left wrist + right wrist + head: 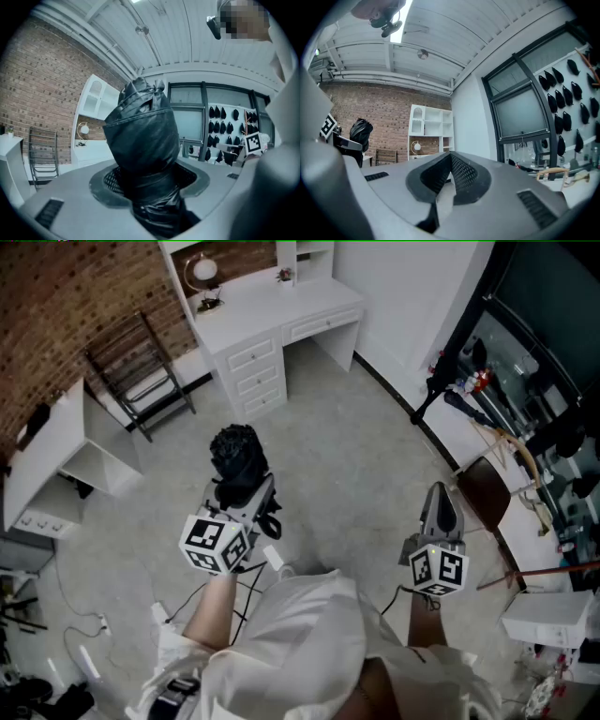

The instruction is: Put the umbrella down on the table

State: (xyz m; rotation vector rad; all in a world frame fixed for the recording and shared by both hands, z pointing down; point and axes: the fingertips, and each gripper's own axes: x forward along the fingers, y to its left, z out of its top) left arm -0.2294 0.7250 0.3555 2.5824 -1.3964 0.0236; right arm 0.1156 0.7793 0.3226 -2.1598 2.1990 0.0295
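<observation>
Well ahead of both claws stands the white tabletop [272, 306], against the brick wall [66, 296]. Closer, the black folded umbrella [236, 454] is held over the floor [356, 446] in the left claw [246, 491], whose jaws are clamped on its lower part while the bundle juts out beyond them. Well apart to its right, the right claw [439, 512] has its jaws together, with nothing between them
</observation>
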